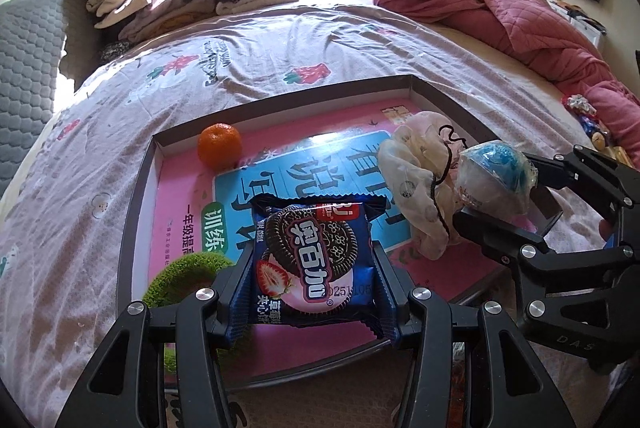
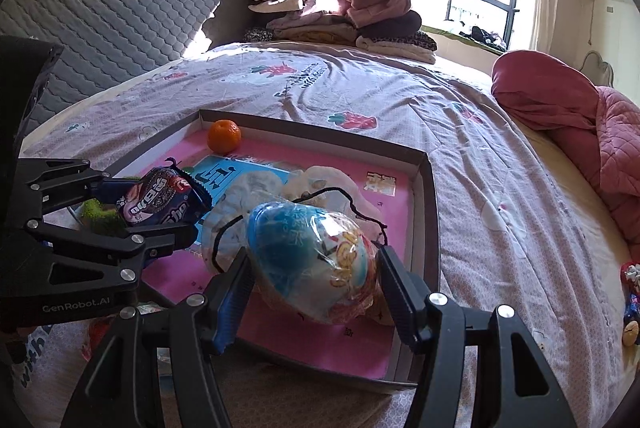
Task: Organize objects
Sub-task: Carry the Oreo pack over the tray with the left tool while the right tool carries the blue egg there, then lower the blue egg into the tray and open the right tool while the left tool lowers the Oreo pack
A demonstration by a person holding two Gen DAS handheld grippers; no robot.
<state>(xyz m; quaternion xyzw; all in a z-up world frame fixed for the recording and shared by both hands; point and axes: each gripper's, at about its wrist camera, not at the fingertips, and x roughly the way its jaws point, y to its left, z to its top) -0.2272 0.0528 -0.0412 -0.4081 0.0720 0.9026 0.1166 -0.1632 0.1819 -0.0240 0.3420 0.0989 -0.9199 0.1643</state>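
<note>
Both tools are loaded and hang over the near half of the tray (image 1: 416,83), which lies on the bed (image 1: 248,39). The left tool (image 1: 314,268) clamps a cookie packet (image 1: 316,260) by its two side edges, the packet face-up with its long axis along the fingers, above the tray's near-left part. The right tool (image 2: 316,268) grips a wrapped ball (image 2: 312,260), blue above and white below, over the tray's near-right part.

The move turns on what lies beneath each load. Straight below and just left of the packet sits a green fuzzy thing (image 1: 184,276) at the near-left corner; just beyond the ball lies a crumpled cloth pouch (image 1: 416,183) with a black cord. An orange (image 1: 220,146) rests alone in the far-left corner, well apart from both tools. Free floor seems to lie mid-tray, between orange and pouch, slightly nearer the left tool.

The tray floor under the packet and ball is hidden by them. Small items at the bed's right edge are too small to name.
</note>
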